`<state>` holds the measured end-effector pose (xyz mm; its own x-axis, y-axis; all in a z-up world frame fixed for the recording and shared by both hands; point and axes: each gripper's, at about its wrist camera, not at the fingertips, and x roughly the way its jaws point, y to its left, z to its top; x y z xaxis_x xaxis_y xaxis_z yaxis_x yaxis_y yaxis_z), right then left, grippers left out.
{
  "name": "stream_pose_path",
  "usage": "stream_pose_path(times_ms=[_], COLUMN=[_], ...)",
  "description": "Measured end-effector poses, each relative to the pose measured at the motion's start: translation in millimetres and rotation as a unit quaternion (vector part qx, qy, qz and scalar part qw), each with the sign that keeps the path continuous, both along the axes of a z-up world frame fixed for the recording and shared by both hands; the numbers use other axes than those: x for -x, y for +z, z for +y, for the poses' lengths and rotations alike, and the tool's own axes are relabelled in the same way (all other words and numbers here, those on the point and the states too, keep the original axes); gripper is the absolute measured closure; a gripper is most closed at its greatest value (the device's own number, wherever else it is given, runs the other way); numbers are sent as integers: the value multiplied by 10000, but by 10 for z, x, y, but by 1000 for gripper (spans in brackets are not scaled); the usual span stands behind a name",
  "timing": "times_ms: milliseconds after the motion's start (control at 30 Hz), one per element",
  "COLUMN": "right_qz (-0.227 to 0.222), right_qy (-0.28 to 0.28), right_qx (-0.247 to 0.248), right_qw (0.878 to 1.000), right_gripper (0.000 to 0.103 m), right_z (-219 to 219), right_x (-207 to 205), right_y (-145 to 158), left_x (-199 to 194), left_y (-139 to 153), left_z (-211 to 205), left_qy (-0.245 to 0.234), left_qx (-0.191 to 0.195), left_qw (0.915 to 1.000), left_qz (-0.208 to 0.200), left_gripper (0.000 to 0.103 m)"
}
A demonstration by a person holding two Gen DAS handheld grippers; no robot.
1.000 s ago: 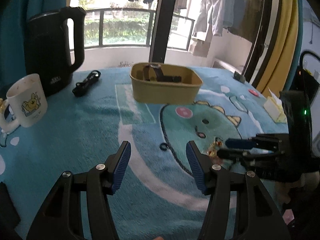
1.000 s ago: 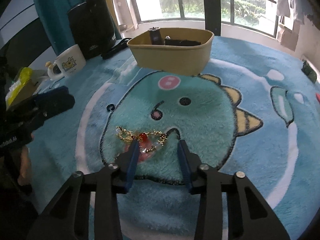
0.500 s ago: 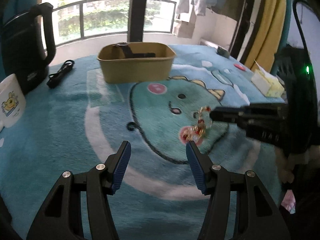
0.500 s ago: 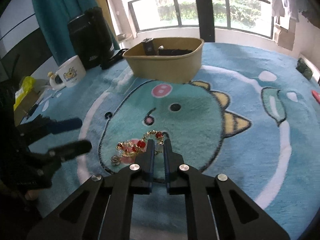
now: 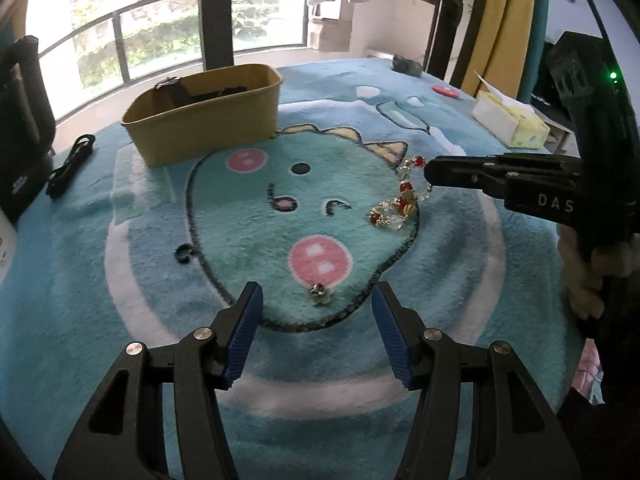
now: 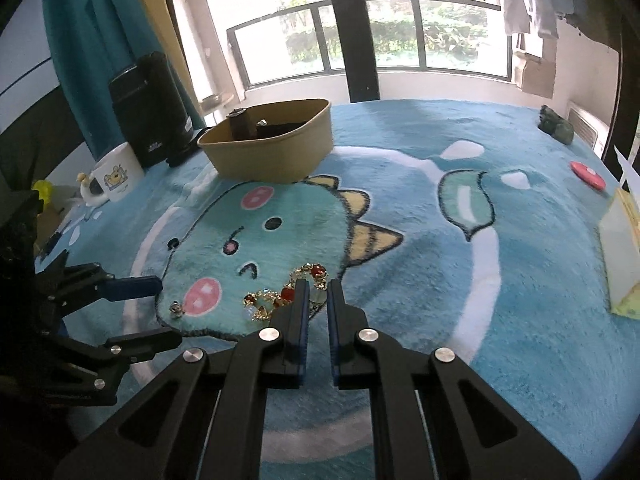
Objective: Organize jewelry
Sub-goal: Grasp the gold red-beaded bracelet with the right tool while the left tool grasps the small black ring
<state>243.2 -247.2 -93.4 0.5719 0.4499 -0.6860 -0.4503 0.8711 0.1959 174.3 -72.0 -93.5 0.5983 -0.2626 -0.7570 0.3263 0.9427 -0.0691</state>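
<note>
Right gripper (image 6: 316,292) is clamped on the bead bracelet (image 5: 400,202) – red, gold and clear beads. In the left wrist view the bracelet hangs from the closed tips, clear of the blue rug (image 5: 100,208) or barely brushing it; hard to tell which. Step in hand: carrying the bracelet toward the tan box (image 5: 204,114), which sits well apart at the far side of the rug with dark items already inside. Next move likely needs a lift high enough to clear the box rim, then release over the inside. Left gripper (image 5: 318,330) has its jaws wide apart with nothing between them – a small flower-shaped charm (image 5: 319,293) lies on the rug just ahead of its tips, probably its next pick.
</note>
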Motion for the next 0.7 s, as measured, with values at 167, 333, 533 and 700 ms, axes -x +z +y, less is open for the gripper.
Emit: stream_pose_path(times_ms=[167, 333, 533, 700], right_qz=[-23, -18, -49, -102], right_qy=[-19, -8, -5, -15], right_qx=[-120, -147, -131, -89], right_qw=[9999, 9999, 9999, 9999], right_gripper=[95, 95, 95, 95], right_z=[-40, -36, -37, -26], right_x=[7, 6, 3, 7], right_y=[10, 11, 19, 53], left_x=[-22, -14, 18, 28], left_y=[-10, -12, 12, 64], left_z=[-45, -37, -57, -38], left_qy=[-17, -10, -36, -29], left_qx=[-124, -93, -92, -59], left_qw=[9999, 10000, 9999, 9999], left_qz=[6, 15, -41, -114], left_gripper=[72, 88, 88, 88])
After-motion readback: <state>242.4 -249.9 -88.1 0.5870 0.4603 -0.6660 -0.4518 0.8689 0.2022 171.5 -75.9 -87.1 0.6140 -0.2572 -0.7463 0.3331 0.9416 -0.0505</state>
